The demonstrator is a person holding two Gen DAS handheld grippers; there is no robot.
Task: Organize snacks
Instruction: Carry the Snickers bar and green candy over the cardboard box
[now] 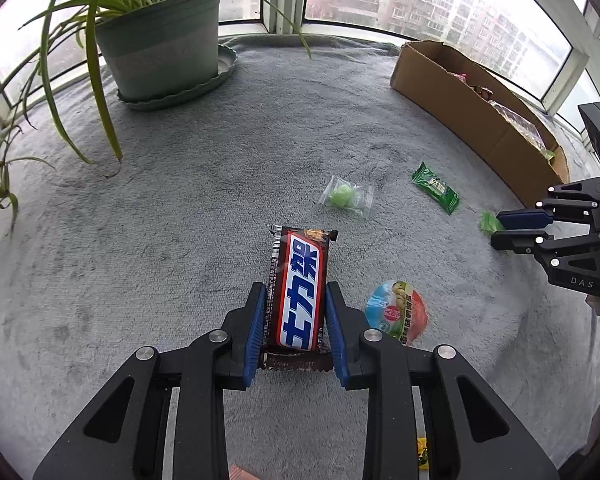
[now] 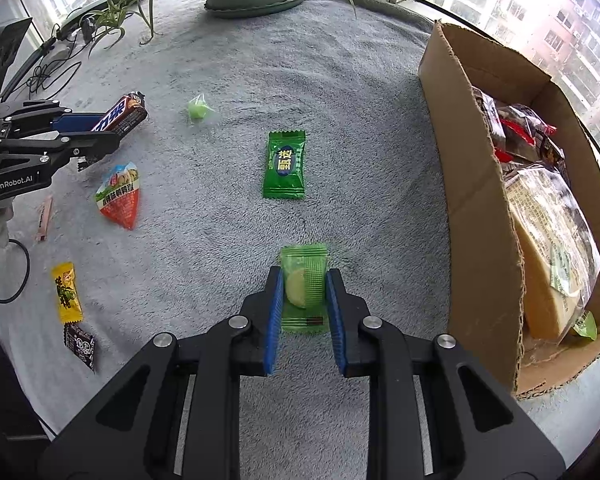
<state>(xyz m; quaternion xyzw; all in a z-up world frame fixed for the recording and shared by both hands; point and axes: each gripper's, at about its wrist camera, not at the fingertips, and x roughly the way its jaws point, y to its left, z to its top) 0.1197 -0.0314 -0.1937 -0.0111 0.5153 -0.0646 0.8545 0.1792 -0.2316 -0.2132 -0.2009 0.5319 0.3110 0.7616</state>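
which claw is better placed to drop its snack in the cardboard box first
Right, probably. The right claw, shut on the pale green candy packet, sits just beside the cardboard box. The left claw grips the chocolate bar farther away, across the grey blanket.

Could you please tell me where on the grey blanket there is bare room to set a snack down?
The widest bare patch lies between the plant pot, the round green candy and the cardboard box. It is crowded around the green packet and the triangular pouch, and the box already holds bags.
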